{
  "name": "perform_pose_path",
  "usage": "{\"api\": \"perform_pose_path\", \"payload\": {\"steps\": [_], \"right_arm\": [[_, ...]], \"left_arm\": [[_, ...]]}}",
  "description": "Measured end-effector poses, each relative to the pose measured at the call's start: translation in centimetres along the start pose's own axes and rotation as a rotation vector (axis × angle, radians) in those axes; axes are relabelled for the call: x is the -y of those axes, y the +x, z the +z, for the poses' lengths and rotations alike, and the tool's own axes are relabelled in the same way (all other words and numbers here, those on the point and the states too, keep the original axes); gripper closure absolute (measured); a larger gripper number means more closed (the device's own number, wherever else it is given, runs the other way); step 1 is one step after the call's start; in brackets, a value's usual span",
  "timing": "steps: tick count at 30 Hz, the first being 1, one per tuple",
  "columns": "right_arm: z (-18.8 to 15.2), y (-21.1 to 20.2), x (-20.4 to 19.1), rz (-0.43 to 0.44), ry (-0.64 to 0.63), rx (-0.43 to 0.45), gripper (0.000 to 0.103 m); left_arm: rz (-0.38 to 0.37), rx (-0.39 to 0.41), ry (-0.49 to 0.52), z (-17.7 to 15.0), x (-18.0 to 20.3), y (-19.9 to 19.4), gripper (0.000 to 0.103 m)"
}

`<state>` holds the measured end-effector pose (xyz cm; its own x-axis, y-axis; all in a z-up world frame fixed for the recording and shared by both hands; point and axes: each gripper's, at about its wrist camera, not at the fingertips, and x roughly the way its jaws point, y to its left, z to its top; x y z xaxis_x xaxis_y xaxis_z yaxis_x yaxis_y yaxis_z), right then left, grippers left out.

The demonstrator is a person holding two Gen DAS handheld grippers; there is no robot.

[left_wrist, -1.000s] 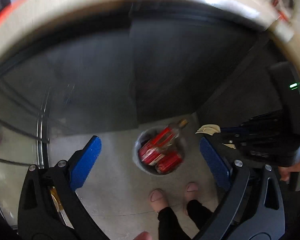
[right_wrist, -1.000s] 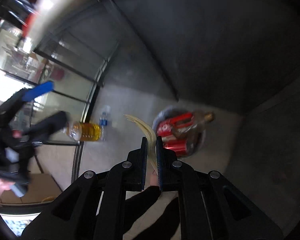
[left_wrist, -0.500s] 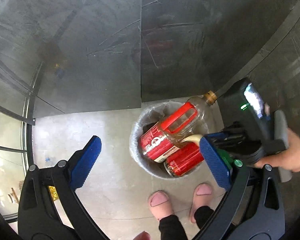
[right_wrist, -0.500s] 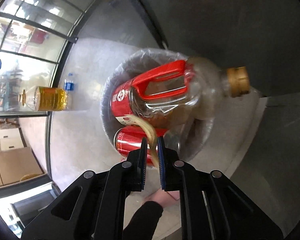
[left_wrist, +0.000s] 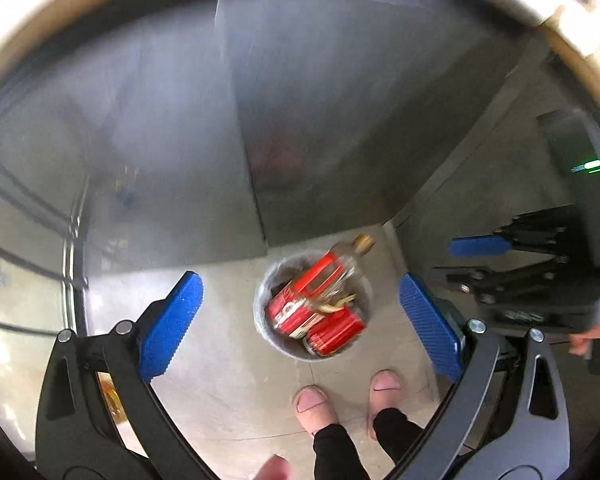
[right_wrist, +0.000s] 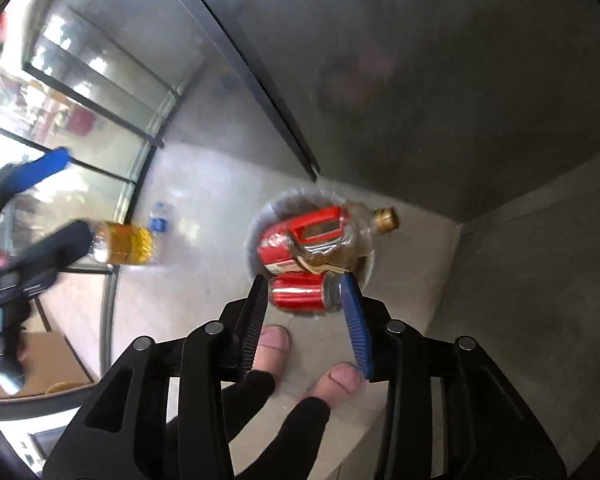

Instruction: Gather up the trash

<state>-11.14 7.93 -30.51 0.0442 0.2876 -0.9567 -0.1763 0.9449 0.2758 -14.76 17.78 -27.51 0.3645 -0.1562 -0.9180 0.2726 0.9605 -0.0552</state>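
Seen at left in the right wrist view: a bottle of yellow oil (right_wrist: pixel 126 243) on the floor (right_wrist: pixel 204 280), label unreadable. At centre: a lined bin (left_wrist: pixel 260 312) holding red cans (left_wrist: pixel 334 330) with illegible white lettering, a red-handled bottle (right_wrist: pixel 332 236), and a pale peel (right_wrist: pixel 320 267) atop. Left gripper (left_wrist: pixel 300 316) fingers spread wide, empty; right gripper (right_wrist: pixel 306 320) fingers parted too, gripping nothing.

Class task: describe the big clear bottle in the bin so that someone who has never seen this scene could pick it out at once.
Find the small round bin on the concrete floor in the corner of the grey walls. The clear bottle lies across its top, neck poking over the rim. Unlike the red can beside it, it is see-through, with a red handle and a gold cap.
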Motion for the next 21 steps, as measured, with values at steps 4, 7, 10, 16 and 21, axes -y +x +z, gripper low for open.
{"api": "perform_pose_path", "payload": {"steps": [4, 7, 10, 16, 21], "right_arm": [[0.5, -13.2, -1.6, -0.051, -0.022, 0.170, 0.059], [1.6, -22.4, -1.2, -0.104, -0.010, 0.336, 0.052], [3.4, -29.7, 0.6, -0.178, 0.050, 0.491, 0.041], [6.4, -36.8, 5.7, -0.263, 0.225, 0.686, 0.035], [9.0, -37.8, 9.9, -0.285, 0.270, 0.708, 0.025]], "left_arm": [[-0.061, 0.116, 0.067, 5.0, 3.1, -7.8, 0.007], [-0.081, 0.229, 0.156, 9.5, 5.7, -13.1, 0.007], [-0.070, 0.328, 0.234, 14.3, 8.1, -16.8, 0.007], [-0.077, 0.420, 0.269, 22.8, 11.6, -19.8, 0.007], [-0.053, 0.441, 0.302, 28.1, 15.2, -19.2, 0.007]]}}
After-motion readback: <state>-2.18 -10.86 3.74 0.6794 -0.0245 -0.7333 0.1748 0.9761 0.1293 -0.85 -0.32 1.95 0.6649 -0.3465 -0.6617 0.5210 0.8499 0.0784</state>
